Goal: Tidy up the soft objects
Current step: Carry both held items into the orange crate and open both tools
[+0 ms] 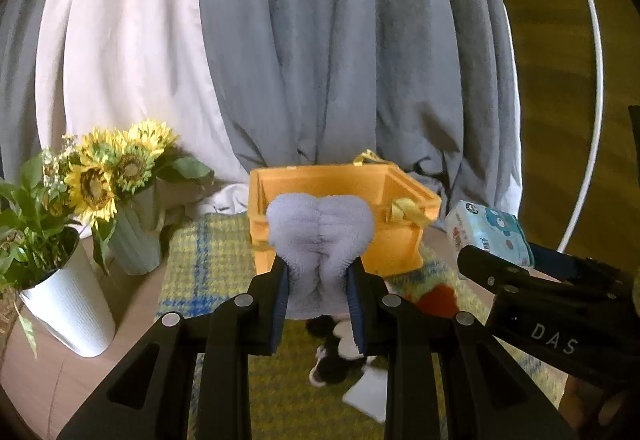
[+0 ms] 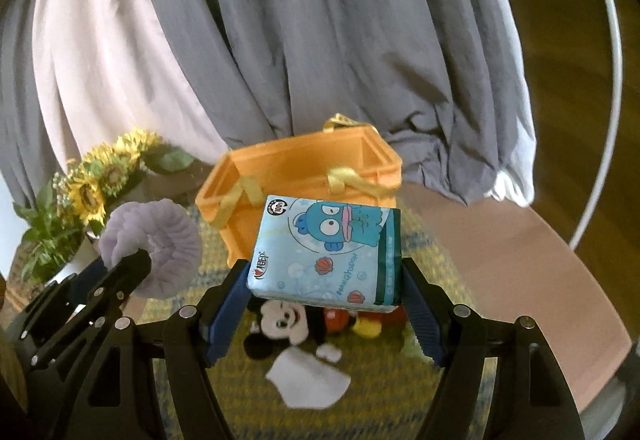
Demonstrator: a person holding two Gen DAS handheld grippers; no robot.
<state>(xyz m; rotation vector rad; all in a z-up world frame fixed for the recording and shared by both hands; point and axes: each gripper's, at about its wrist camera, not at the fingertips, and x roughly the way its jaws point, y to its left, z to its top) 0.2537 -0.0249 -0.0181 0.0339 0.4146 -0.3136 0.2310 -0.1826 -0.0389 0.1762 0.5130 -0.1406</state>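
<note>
Left gripper (image 1: pixel 320 280) clamps a fluffy lavender scrunchie (image 1: pixel 320 236) at frame centre, in front of the open orange plastic bin (image 1: pixel 400 240) with yellow ribbon handles. Right gripper (image 2: pixel 324 280) pinches a light-blue cartoon-print tissue pack (image 2: pixel 326 252) mid-frame, raised in front of the bin. Lower centre: Mickey Mouse plush (image 2: pixel 288 320) on the yellow-green plaid mat (image 2: pixel 380 392), beside a white, probably cloth, piece (image 2: pixel 308 384).

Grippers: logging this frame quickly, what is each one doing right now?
Left gripper: closed on the fluffy lavender scrunchie.
Right gripper: closed on the blue tissue pack.
</note>
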